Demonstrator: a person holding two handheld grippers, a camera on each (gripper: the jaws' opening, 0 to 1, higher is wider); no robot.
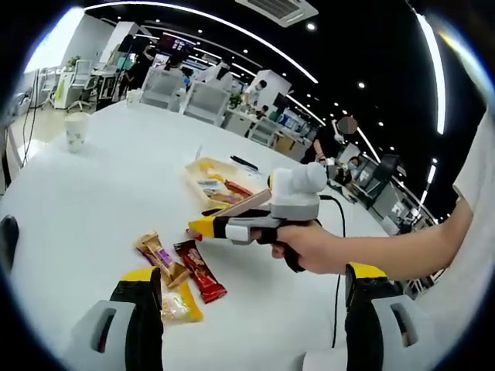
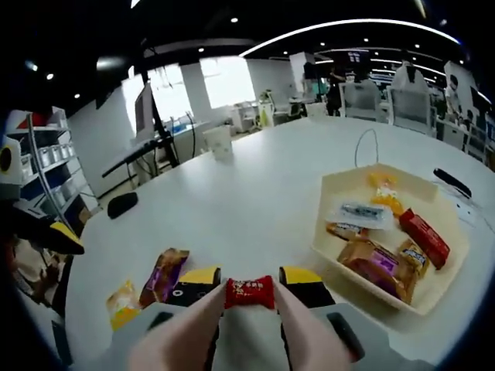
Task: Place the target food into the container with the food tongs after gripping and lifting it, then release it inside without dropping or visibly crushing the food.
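Pale pink tongs (image 2: 251,325), carried in the right gripper (image 2: 249,292), are pinching a small glossy red candy wrapper (image 2: 250,293) above the smooth white table (image 2: 255,209). The yellow-tipped left gripper (image 1: 255,297) is standing wide apart. Toward the table's far edge, a cream angular tray (image 2: 340,185) is holding crinkled wrapped snacks, probably biscuits and bars. Purple (image 2: 162,280) and yellow (image 2: 122,303) packets are lying just beside the tongs.

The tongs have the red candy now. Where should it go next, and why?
Probably carry it right, over the yellow container. The right claw squeezes tongs that pinch the red candy off the table, still short of the container.
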